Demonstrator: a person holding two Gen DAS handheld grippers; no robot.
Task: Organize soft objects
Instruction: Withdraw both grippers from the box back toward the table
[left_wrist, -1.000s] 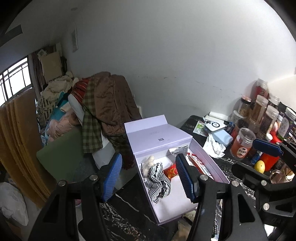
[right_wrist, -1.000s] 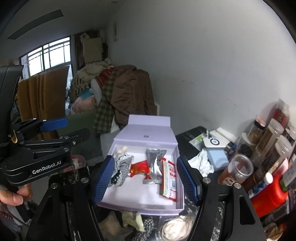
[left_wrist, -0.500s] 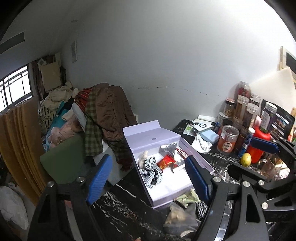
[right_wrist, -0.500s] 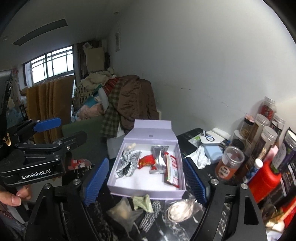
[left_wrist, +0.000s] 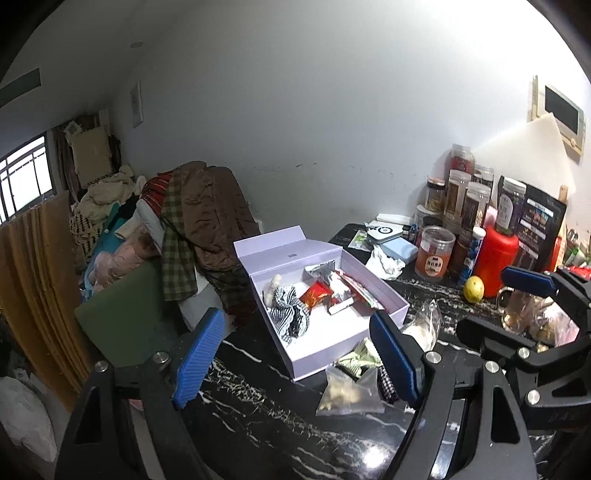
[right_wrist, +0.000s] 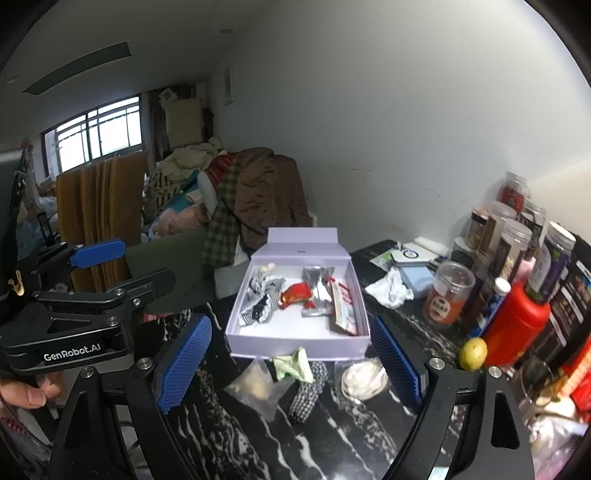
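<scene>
Right wrist view: checkered cloth (right_wrist: 309, 392) lies, seemingly untouched, between opening tongs (right_wrist: 291, 365).

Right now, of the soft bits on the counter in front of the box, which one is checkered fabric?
The black-and-white checkered cloth, lying between the clear bag of pale lumps and the clear bag of white cord. The green wrapper behind it is plain.

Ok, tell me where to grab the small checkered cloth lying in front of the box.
Pinch the checkered cloth across its narrow middle, coming from above: it lies flat and elongated on the table, partly tucked under the green packet at its far end.
</scene>
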